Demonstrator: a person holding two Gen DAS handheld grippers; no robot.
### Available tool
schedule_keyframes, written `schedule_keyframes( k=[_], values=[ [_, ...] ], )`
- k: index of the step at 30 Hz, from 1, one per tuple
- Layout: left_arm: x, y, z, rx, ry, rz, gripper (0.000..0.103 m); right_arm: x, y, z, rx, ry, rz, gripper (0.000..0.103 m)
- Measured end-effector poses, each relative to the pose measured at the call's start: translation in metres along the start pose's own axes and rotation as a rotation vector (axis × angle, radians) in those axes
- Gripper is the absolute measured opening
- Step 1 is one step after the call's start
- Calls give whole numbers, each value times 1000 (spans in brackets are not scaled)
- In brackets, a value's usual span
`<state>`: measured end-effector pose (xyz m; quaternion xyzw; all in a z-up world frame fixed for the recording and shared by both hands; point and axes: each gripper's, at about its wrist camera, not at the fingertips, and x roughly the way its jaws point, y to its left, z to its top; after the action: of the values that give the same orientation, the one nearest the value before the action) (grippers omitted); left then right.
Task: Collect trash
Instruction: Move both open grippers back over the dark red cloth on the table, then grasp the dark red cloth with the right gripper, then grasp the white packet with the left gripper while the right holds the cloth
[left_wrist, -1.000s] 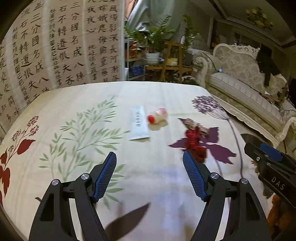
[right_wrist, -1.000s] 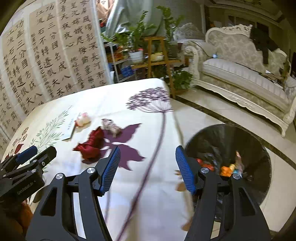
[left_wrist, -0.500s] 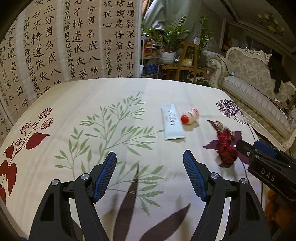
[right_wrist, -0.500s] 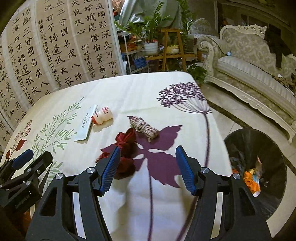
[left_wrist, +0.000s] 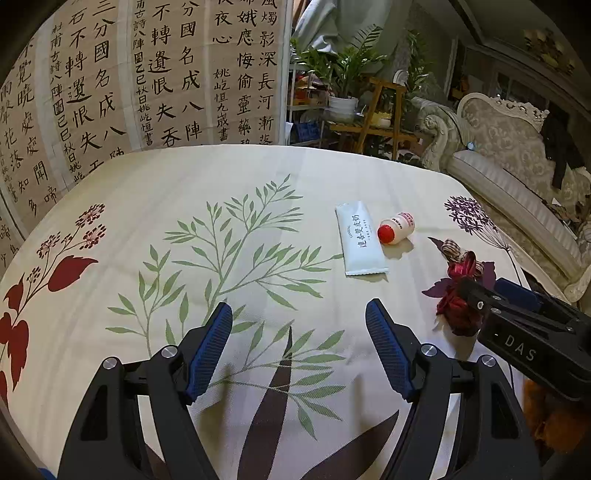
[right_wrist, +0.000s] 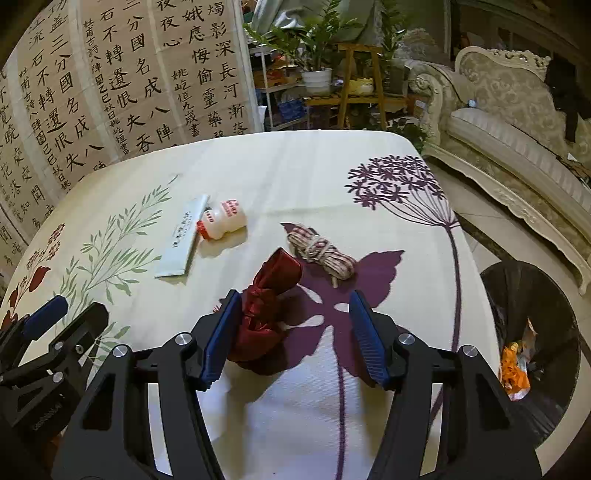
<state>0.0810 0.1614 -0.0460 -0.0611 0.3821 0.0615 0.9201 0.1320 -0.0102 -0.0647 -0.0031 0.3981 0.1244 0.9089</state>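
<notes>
On my right gripper (left_wrist: 524, 325), seen from the left cam, white letters "DAS" on the black body. My left gripper (right_wrist: 44, 354) has small print on its side in the right cam, too blurred to read. White sachet (left_wrist: 360, 238) on the tablecloth: a vertical line of Chinese chars, too small for me to be sure of. Small bottle (right_wrist: 223, 219) w/ red cap: red label print, unreadable. Big calligraphy panels (left_wrist: 147, 74) behind the table, black brush chars in columns; I can read 三分國, 名成八陣, 不轉, 遺恨失吞, plus smaller cols like 杜甫古詩八陣圖.
</notes>
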Motion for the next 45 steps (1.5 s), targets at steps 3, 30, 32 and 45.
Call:
schedule_keyframes(
  k=[3, 30, 32, 45],
  values=[
    [-1, 2, 1, -2, 0, 0, 72, -5, 0, 0, 13, -4, 9, 58],
    [14, -2, 17, 0, 9, -27, 73, -8, 6, 6, -22, -20, 8, 25],
    [18, -7, 20, 8, 13, -35, 73, -14, -3, 9, -15, -37, 2, 25],
    [72, -38, 44, 40, 138, -76, 72, -11, -57, 20, 41, -63, -22, 25]
  ],
)
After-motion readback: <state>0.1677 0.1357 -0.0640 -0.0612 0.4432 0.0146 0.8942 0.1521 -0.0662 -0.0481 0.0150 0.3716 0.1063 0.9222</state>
